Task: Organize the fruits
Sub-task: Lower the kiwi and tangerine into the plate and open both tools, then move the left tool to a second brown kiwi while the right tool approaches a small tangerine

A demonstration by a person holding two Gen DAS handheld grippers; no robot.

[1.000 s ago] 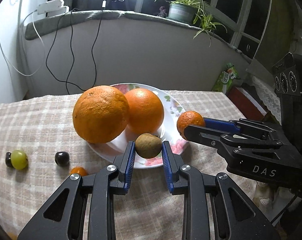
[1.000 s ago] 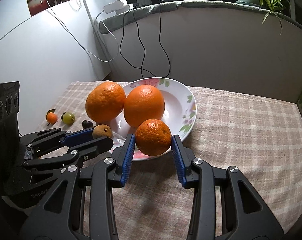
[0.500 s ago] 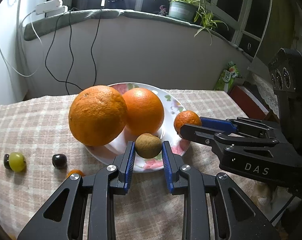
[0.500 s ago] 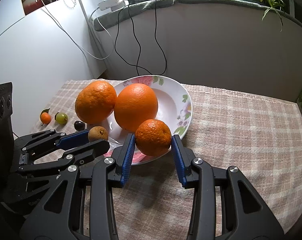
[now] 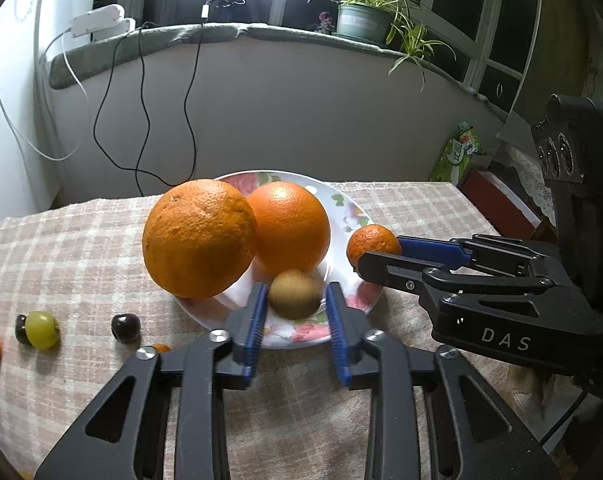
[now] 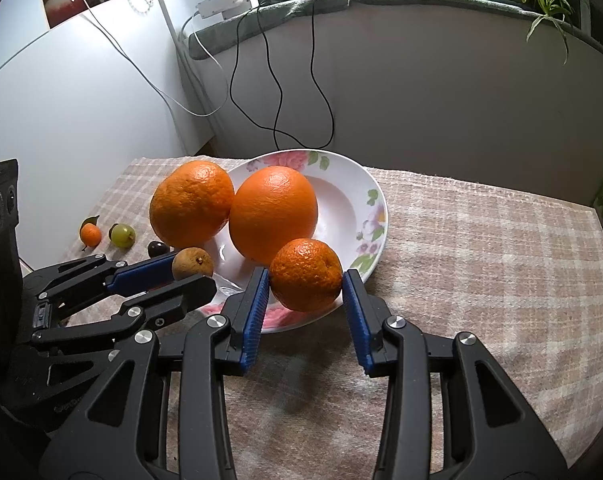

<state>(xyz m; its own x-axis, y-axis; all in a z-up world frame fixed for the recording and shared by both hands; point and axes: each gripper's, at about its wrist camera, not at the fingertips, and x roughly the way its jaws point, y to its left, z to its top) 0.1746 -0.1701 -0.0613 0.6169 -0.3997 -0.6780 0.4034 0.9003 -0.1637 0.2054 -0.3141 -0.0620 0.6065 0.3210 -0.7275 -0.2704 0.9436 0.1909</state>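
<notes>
On a checked tablecloth [image 6: 481, 240], a green grape [image 5: 41, 329], a dark cherry [image 5: 126, 327] and a tiny orange fruit [image 6: 90, 234] lie left of the floral plate [image 6: 365, 200], where two big oranges [image 6: 272, 214] crowd the near rim. The left gripper [image 5: 295, 312] reaches level over the plate's edge, its blue pads flanking a blurred brown kiwi [image 5: 295, 295] — apparently loose, pads parted. The right gripper [image 6: 305, 284] brackets a mandarin [image 6: 305, 275] — contact with both pads is uncertain.

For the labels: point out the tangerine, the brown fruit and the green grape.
tangerine [image 6: 305, 274], right wrist view, middle of its peel
brown fruit [image 5: 294, 294], left wrist view, blurred middle
green grape [image 5: 41, 330], left wrist view, middle
</notes>
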